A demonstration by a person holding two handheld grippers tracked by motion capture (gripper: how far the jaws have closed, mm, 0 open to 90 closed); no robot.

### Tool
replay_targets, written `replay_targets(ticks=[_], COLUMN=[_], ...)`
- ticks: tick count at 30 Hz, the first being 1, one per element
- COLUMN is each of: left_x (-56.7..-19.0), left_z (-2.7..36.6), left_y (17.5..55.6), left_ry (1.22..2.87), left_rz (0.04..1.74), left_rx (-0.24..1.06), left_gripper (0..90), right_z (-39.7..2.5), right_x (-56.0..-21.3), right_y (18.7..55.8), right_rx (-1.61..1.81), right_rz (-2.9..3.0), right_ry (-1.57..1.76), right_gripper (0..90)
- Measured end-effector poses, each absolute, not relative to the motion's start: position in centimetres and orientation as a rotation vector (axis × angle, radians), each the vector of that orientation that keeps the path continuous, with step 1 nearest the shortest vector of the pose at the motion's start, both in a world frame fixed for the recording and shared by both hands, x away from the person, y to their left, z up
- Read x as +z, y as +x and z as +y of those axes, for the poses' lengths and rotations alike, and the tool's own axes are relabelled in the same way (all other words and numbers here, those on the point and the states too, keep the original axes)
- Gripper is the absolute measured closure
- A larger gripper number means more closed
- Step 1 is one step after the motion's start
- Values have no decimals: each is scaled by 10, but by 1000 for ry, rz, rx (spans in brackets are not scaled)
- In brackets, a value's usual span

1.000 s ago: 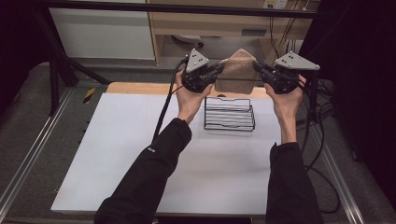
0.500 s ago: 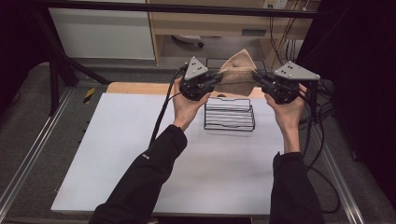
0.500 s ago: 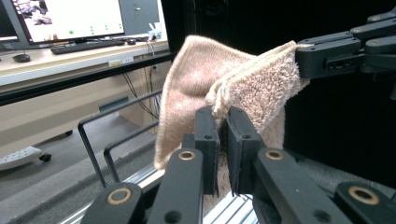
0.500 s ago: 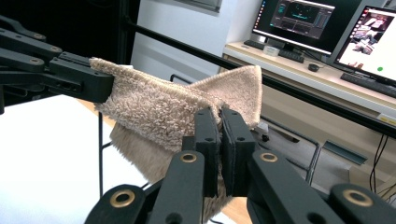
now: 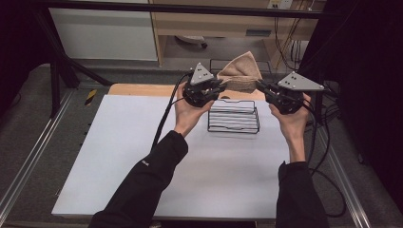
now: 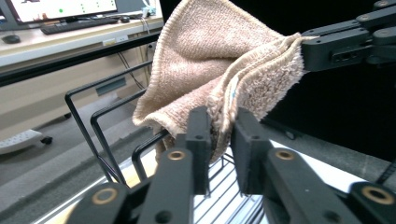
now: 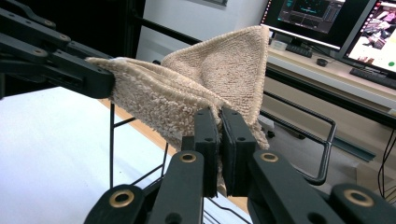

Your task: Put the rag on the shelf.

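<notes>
Both grippers are up in the air at the far edge of the table (image 5: 142, 156), and there's a towel (image 5: 241, 76) strung between them. The left gripper (image 5: 219, 87) pinches the towel's left end; in the left gripper view its jaws are nearly together with a thick fold of towel (image 6: 219, 79) wedged in the gap. The right gripper (image 5: 260, 86) has the other end, and in the right gripper view its jaws are pressed almost flat, with just a thin edge of towel (image 7: 205, 79) clamped between them.

The towel is beige terry, folded over, sagging a little between the two grips, with one corner standing up in a peak toward 12 o'clock. It hangs clear of the table, just above the back of the rack (image 5: 234, 116).

That rack is black wire and sits on the white tabletop between the two hands, at about 6 o'clock from the towel. In the left gripper view its wire loops (image 6: 102, 135) rise right under the hanging cloth; whether cloth and wire touch, I can't tell.

The left hand (image 5: 190, 111) and right hand (image 5: 292, 121) grip their tools from beneath, wrists bent up, dark sleeves coming in from 6 o'clock.
</notes>
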State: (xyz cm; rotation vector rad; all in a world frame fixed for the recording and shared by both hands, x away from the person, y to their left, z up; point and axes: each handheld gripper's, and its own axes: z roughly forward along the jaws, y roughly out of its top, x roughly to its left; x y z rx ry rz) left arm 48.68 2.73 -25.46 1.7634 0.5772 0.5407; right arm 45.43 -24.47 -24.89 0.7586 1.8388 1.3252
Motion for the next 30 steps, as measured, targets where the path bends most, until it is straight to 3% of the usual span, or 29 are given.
replay_targets(ticks=[8,15,30], left_x=[-236,-244,-253], left_z=[25,18,15], left_y=[487,484,483], left_ry=[1752,1819,1873], left_rz=[566,560,538], left_rx=[504,500,548], left_gripper=[690,826,844], right_z=[-243,-244,-246], right_x=[-248,-251,-225], right_y=[454,453,463], right_rx=[1305,1307,1416], right_rz=[1836,1841,1744], right_ry=[744,744,921], right_gripper=[861,847,561])
